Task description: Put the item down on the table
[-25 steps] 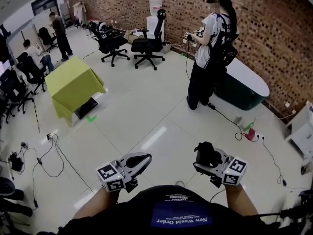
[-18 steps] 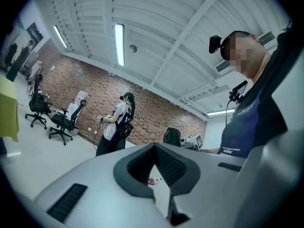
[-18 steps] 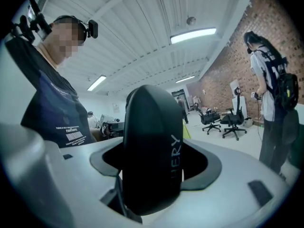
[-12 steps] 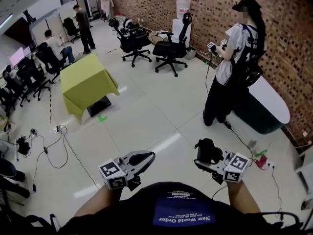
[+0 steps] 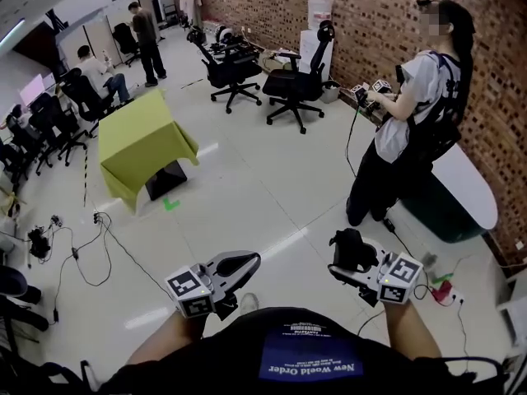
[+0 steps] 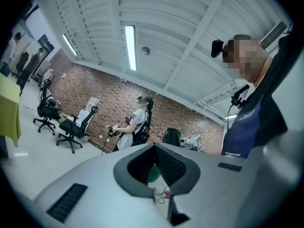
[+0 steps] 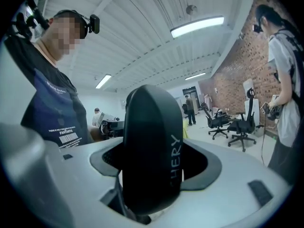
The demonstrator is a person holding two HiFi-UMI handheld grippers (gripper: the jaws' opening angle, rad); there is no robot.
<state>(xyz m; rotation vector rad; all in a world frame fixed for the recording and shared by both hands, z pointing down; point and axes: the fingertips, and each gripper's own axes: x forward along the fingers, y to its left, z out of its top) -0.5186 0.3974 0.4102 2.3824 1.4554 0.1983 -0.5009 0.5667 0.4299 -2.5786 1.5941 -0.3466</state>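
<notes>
Floor (image 5: 247, 188): pale tile, runs out ahead of both jaw sets.
Brick wall (image 5: 370, 15): far ahead, to the right of the R jaws.
Table (image 5: 140, 138): yellow-green cloth cover, well ahead of the L jaws and to their left, well apart from both grippers.
Standing person (image 5: 412, 113): ahead of the R jaws, slightly to their right, holds another gripper pair.
Office chairs (image 5: 296, 85): black, far ahead, between the two jaw lines.
Left gripper (image 5: 249, 261): held low in front of the wearer's torso. Jaws together at the tips, nothing between the pads.
Right gripper (image 5: 346, 262): same height, beside the L unit, not touching it. Jaws stand wide and clamp the item.
Black item (image 7: 152, 151): rounded, pale lettering on one side, upright between the R jaws, pads on both flanks. It fills the gap and sticks out past the tips. Carried above the floor, not on the table.
</notes>
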